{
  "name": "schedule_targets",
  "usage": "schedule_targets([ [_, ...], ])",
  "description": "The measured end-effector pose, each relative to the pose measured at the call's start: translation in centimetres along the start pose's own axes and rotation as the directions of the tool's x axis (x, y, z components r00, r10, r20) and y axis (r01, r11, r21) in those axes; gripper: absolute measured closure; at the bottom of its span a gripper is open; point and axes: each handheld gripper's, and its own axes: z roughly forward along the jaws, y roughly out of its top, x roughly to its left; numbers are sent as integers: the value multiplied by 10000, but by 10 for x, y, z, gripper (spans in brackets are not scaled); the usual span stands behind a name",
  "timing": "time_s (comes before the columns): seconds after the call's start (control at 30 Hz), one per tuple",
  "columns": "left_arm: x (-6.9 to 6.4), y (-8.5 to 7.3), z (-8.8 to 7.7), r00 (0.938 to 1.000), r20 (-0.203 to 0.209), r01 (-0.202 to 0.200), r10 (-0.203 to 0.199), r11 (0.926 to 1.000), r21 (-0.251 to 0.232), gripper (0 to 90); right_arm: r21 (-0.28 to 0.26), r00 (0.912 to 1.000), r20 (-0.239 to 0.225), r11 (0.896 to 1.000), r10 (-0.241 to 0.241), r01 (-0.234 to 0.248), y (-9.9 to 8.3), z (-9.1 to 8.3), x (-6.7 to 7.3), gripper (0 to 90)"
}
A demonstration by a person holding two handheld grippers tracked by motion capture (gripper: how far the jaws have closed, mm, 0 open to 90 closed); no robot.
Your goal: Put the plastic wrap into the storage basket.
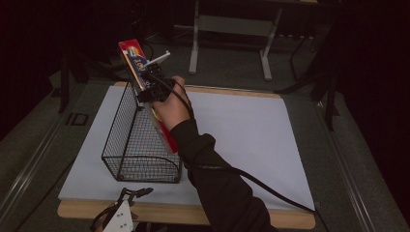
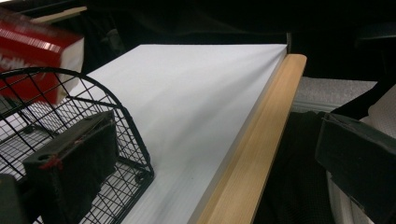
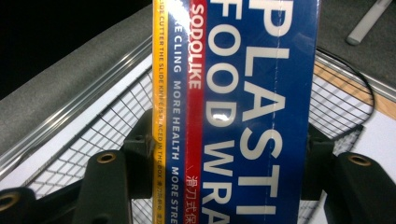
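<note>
**Food wrap box held slanted over the wire basket**

Dark floor and grey table legs surround a wooden tabletop point(image 1: 290, 220) covered by a white sheet point(image 1: 241, 140). On the sheet's left part stands a black wire basket point(image 1: 126, 145), its long axis running from the near edge toward the far one.

Above it, the right hand-held gripper point(image 1: 151, 89) pinches a long plastic food wrap box point(image 1: 140, 65) across its narrow width. The box slants: its red upper end points up and away toward the far left, while its lower end reaches down beside the basket's right wall, near the person's sleeve.

From the right gripper view, the box's point(image 3: 238, 112) blue face with large white lettering reads lengthwise between the two jaws, with basket mesh point(image 3: 107, 126) beneath. The left gripper view shows the box's red end point(image 2: 37, 51) above the basket's curved rim point(image 2: 116, 107).

At the near edge, the left hand-held gripper point(image 1: 126, 203) sits just short of the basket, jaws spread with nothing between them.

Right of the basket, the sheet lies bare to its far and right edges.
</note>
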Motion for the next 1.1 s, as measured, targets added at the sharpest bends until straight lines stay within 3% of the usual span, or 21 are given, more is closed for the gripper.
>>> schedule_targets([
  [0.17, 1, 0, 0, 10000, -3, 32, -32, 10000, -8, 0, -112, 9994, -134, 9994, 323, -324, -7, 13, 4, 395],
  [0.33, 0, 0, 0, 10000, 34, 17, -17, 10000, 9, 0, 81, 9983, 20, 9983, 578, -578, -19, 35, 4, 394],
  [0.53, 0, 0, 0, 10000, 52, 14, -14, 10000, -3, 0, 350, 9976, -204, 9973, 656, -648, -30, 55, 3, 394],
  [0.63, 1, 0, -1, 10000, 58, -1, 1, 10000, -17, 0, 499, 9986, 117, 9974, 517, -522, -34, 63, 6, 394],
  [0.73, 1, 0, -1, 10000, 58, -9, 9, 10000, -12, 0, 702, 9968, 232, 9945, 766, -781, -38, 70, 3, 393],
  [0.83, 1, -1, -1, 10000, 87, 10, -10, 10000, 7, 0, 865, 9953, 668, 9933, 708, -765, -43, 78, 0, 392],
  [0.93, 1, -1, 0, 10000, 94, 8, -8, 10000, 15, 0, 1033, 9948, 482, 9901, 901, -947, -47, 83, -3, 391],
  [1.1, 1, -1, 0, 10000, 92, 4, -4, 10000, 19, 0, 1359, 9955, 662, 9878, 675, -760, -50, 91, 0, 386],
])
